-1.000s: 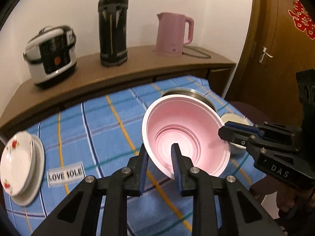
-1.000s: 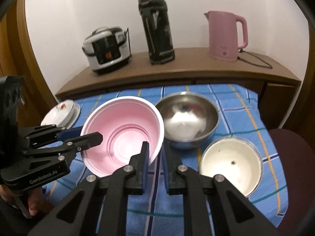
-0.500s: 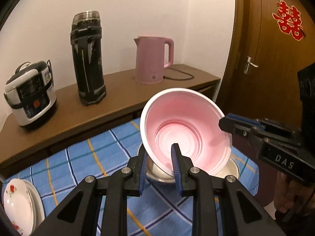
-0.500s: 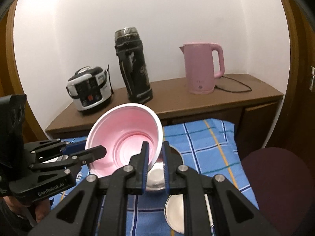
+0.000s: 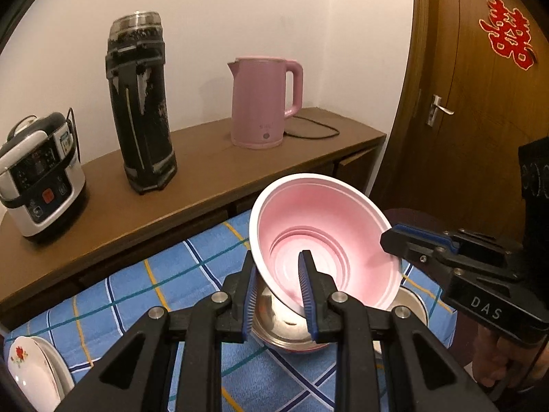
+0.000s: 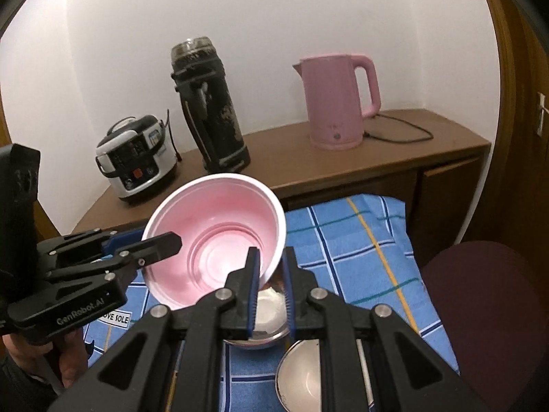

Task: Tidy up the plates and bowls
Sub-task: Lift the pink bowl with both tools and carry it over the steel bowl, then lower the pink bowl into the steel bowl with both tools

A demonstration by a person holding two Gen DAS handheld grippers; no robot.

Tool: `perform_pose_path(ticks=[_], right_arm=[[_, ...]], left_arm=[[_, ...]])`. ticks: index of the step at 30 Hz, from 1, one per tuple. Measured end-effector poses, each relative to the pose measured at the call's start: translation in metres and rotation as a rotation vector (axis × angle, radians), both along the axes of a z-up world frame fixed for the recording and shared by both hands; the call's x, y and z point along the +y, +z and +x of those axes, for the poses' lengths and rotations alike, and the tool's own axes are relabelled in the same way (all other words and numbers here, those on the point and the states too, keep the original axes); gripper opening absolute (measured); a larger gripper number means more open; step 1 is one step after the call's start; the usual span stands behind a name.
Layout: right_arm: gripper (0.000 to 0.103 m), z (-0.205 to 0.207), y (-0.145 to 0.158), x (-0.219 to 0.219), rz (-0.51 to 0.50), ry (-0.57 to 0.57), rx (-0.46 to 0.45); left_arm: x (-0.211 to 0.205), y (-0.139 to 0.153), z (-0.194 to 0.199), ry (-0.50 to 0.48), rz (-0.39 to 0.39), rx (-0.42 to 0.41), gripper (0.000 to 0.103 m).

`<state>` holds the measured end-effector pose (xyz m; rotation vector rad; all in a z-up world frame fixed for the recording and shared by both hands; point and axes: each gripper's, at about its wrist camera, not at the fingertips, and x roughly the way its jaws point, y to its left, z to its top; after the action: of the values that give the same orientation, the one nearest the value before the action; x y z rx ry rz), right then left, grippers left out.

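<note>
Bowl (image 5: 326, 250) of pink plastic hung tilted between both grippers, left gripper (image 5: 279, 286) and right gripper (image 6: 271, 283) each clamped on opposite rim edges, just above the steel bowl (image 5: 288, 329) below them; uneven pull could have flexed the thin rim free.

White letters "DAS" stand on the black body of the right tool (image 5: 391, 242), seen at the right edge of the left wrist view. "GenRobot.AI" is printed in white on the side of the left tool (image 6: 171, 240), at the left of the right wrist view. A white label (image 6: 115, 317) on the blue checked cloth (image 6: 343, 237) reads "OVE SOLE", its start hidden. A red and gold double-happiness sign (image 5: 509, 32) hangs on the brown door (image 5: 480, 137). The print on the rice cooker (image 5: 41, 178) is too small to read.
</note>
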<state>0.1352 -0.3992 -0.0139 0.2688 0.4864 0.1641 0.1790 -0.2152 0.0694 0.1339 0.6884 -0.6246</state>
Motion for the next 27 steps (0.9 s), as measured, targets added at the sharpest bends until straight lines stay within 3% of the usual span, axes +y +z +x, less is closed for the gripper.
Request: perform_pose_path(ticks=[27], right_arm=[[0.014,0.025,-0.029,0.008,-0.035,-0.01,0.103]], left_arm=[[-0.005,-0.035,0.022,-0.004,0.038,0.107,0.026]])
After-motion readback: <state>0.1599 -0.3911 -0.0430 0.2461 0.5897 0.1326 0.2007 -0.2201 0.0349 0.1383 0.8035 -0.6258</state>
